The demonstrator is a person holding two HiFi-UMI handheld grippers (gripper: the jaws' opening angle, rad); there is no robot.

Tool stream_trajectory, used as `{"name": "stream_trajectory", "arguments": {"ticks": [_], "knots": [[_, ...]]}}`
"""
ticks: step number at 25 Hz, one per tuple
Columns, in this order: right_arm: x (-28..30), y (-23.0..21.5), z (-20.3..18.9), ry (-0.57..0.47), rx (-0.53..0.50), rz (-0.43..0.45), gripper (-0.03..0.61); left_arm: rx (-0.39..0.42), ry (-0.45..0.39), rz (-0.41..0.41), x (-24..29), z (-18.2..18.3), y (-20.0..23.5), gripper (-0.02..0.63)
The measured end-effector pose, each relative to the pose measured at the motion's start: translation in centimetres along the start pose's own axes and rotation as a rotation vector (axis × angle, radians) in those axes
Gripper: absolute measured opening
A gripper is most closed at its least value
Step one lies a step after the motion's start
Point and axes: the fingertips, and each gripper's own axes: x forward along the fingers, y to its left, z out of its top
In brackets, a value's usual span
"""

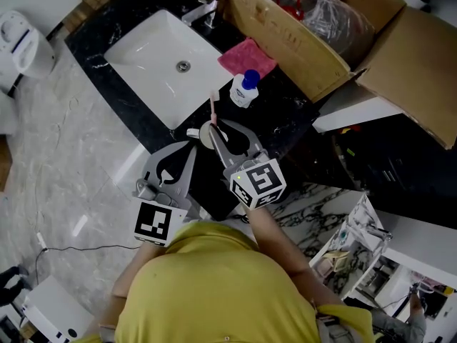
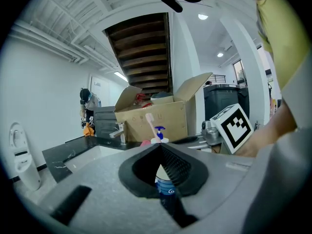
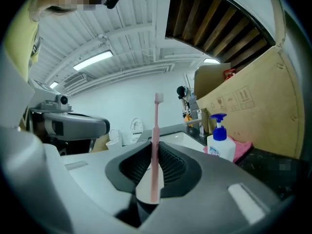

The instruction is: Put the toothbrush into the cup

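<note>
The yellow-shirted person's (image 1: 214, 284) right gripper (image 3: 155, 150) pinches the pink toothbrush (image 3: 155, 130) upright in its jaws, just off the sink's (image 1: 164, 59) near corner. By the same sink corner, the left gripper's (image 2: 160, 146) jaws clamp the blue-printed cup (image 2: 165, 182).

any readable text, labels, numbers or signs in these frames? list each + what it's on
No words or numbers are legible anywhere.
cardboard box: printed handling pictograms only, no readable words.
pump bottle: blue label print, too blurred to read.
cup: blue swirl mark, lettering unreadable.
marker cubes: black-and-white square codes, not text.
</note>
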Motion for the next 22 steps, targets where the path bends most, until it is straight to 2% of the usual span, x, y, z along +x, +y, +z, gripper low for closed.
{"name": "stream_trajectory", "arguments": {"ticks": [10,11,13,18,22], "knots": [[0.0,-0.5,-2.6,0.198,-0.043,-0.053,0.063,-0.005,-0.008,-0.014,0.2,0.3,-0.1,0.0],[0.0,-0.5,-2.9,0.221,-0.042,-0.058,0.069,-0.007,-0.011,-0.016,0.3,0.3,-0.1,0.0],[-0.3,-0.7,-3.3,0.259,-0.037,-0.068,0.122,-0.006,-0.014,-0.021,0.4,0.4,-0.2,0.0],[-2.1,-1.5,-2.7,0.256,-0.041,-0.116,0.133,-0.003,-0.032,-0.037,0.8,0.9,-0.7,0.0],[-4.2,-2.8,-0.8,0.203,-0.07,-0.191,0.115,0.012,-0.057,-0.053,1.3,1.9,-1.2,0.0]]}}
